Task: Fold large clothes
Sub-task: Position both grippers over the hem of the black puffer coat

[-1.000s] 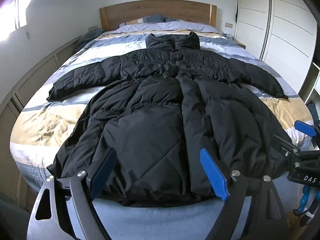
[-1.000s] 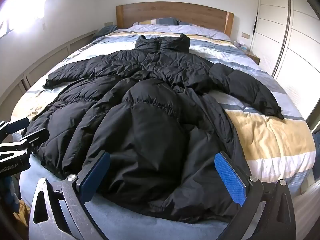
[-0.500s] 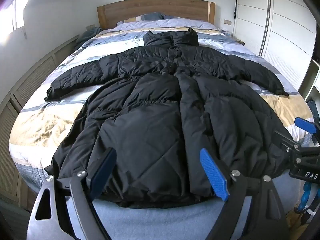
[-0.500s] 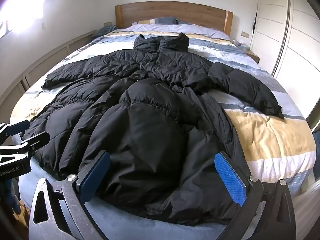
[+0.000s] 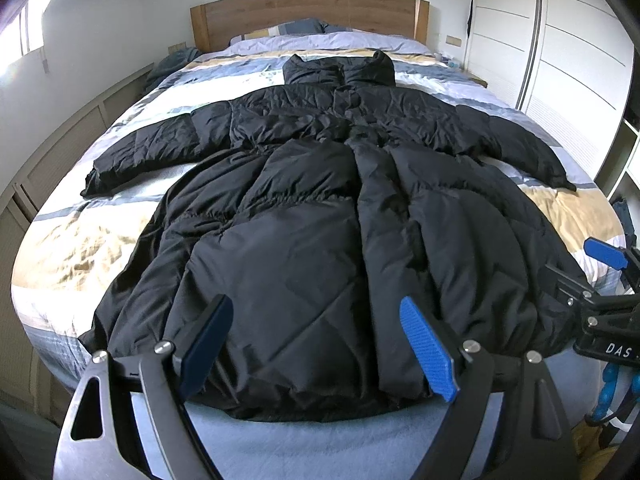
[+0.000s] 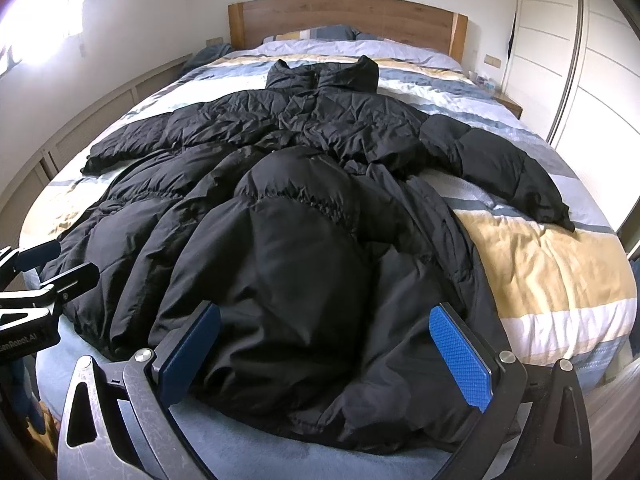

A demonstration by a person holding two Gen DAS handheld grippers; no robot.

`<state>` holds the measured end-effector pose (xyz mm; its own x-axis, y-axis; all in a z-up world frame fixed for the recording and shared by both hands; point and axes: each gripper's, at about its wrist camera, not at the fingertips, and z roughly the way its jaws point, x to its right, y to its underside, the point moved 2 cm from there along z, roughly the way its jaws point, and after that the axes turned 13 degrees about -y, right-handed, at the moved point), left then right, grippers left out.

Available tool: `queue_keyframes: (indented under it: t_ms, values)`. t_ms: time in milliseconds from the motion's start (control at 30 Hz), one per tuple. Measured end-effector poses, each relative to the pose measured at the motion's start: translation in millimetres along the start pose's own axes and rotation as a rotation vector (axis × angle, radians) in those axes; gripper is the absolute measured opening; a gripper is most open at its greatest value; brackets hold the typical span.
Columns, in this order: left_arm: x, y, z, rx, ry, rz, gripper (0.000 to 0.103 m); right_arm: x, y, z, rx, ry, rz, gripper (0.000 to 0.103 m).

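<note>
Long black quilted puffer coat [image 5: 304,216] spread flat on striped bed [image 5: 68,248]; likely bulky, soft, slippery. Left gripper [image 5: 318,348] and right gripper [image 6: 324,354]: fingers apart, empty; best gripped at hem corners.

Both cameras sit low at the foot of the bed [image 5: 280,448] and look up along it toward the wooden headboard [image 5: 308,16]. The left view looks out between the left tongs [image 5: 318,344], close over the coat's [image 5: 304,240] bottom edge. The right view looks between the right tongs [image 6: 324,354], a bit more to the right side, I think. Both share the whole coat and the bed. Each view catches the other tongs at its edge.
</note>
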<state>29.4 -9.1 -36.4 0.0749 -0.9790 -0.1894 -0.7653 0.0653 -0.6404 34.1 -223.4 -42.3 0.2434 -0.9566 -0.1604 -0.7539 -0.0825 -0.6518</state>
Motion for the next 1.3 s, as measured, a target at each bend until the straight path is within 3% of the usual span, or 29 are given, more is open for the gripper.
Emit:
queue_keyframes:
  t_ms: [367,600,733,900,1100,1300]
  values:
    - [-5,-2,8,-0.022,0.009,-0.009,0.086,4,-1,5,-0.011,-0.007,0.009,0.103]
    - [-14,-18,13,-0.013,-0.039,0.003,0.086,14,-14,5,0.007,-0.013,0.033,0.103]
    - [-25,-48,17,0.021,-0.080,0.007,0.085,31,-41,-1,0.050,-0.021,0.075,0.103]
    - [-50,-114,24,0.090,-0.118,-0.037,0.086,55,-97,-11,0.156,-0.006,0.092,0.103]
    - [-69,-172,56,0.069,-0.148,-0.105,0.085,107,-161,-13,0.267,0.014,0.193,0.103]
    - [-70,-186,98,0.012,-0.143,-0.101,0.085,177,-172,25,0.234,0.026,0.340,0.103]
